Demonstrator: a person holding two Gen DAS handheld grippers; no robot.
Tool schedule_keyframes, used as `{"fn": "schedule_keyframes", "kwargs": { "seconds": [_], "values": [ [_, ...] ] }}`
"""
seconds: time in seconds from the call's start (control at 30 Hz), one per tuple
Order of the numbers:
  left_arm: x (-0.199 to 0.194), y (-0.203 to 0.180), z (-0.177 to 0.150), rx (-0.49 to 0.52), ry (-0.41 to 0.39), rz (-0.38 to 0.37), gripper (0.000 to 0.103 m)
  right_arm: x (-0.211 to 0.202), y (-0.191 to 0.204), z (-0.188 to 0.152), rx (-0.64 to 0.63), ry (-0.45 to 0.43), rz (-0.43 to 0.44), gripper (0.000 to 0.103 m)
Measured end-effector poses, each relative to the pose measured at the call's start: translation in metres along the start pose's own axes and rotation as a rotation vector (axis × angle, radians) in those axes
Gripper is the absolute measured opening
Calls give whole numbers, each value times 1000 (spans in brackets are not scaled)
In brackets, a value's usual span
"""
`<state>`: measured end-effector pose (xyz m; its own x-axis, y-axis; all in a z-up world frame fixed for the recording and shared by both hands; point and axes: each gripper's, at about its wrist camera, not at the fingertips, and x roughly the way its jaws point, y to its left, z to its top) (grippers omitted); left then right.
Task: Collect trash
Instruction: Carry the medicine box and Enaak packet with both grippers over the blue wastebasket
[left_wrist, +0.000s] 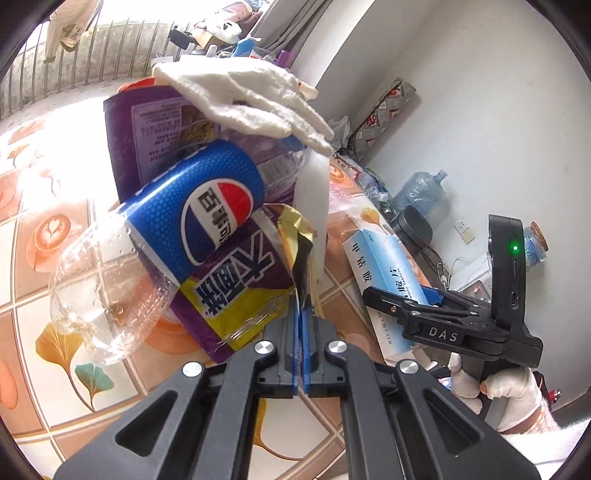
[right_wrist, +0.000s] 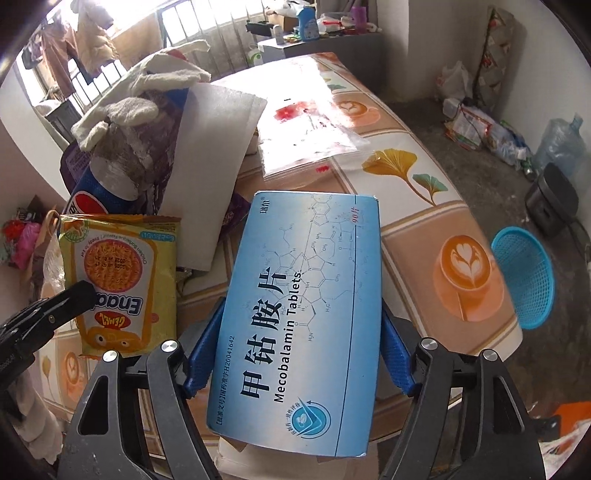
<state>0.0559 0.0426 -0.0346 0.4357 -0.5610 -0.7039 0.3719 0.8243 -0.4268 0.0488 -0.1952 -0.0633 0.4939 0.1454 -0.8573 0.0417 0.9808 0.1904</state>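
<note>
Started at the left with a crushed clear Pepsi bottle (left_wrist: 207, 218), bundled against a purple-and-yellow snack bag (left_wrist: 236, 295) above the table (left_wrist: 33, 295). Noticed a white glove (left_wrist: 251, 99) draped over the top of that bundle and a white foam sheet (left_wrist: 314, 184) hanging down its right side. Found the left gripper (left_wrist: 301, 314) pinched fully closed on the bag's lower edge, blue pads together with just wrapper film between. Also caught a yellow Enaak noodle packet (right_wrist: 118, 280) in the right wrist view, right by a black finger of that left gripper; couldn't tell if gripped too. Moved right to the blue Mecobalamin tablet box (right_wrist: 303, 314), tilted and hanging over the table's near edge, squeezed across its width by the right gripper (right_wrist: 301, 350), with jaws fairly wide and blue pads on both long sides. Spotted some clear plastic bags (right_wrist: 306, 140) lying flat mid-table past the box. Ended far right with a blue mesh basket (right_wrist: 524, 280) down on the floor, just off the table's right edge.
</note>
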Motion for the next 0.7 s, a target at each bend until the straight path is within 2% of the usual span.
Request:
{"fn": "schedule_keyframes", "kwargs": {
  "seconds": [0.2, 0.37, 0.47, 0.57, 0.7],
  "values": [
    [-13, -36, 21, 86, -16, -92, 0, -40, -44, 13, 128, -130, 40, 70],
    [4, -85, 61, 190, -9, -161, 0, -71, -106, 27, 269, -245, -16, 70],
    [37, -123, 90, 239, 33, -220, 0, -77, -157, 32, 421, -287, 2, 70],
    [92, -169, 117, 269, 118, -270, 0, -70, -211, 32, 598, -306, 16, 70],
    [182, -243, 142, 357, 229, -244, 0, -49, -277, 21, 824, -303, 20, 70]
  ]
}}
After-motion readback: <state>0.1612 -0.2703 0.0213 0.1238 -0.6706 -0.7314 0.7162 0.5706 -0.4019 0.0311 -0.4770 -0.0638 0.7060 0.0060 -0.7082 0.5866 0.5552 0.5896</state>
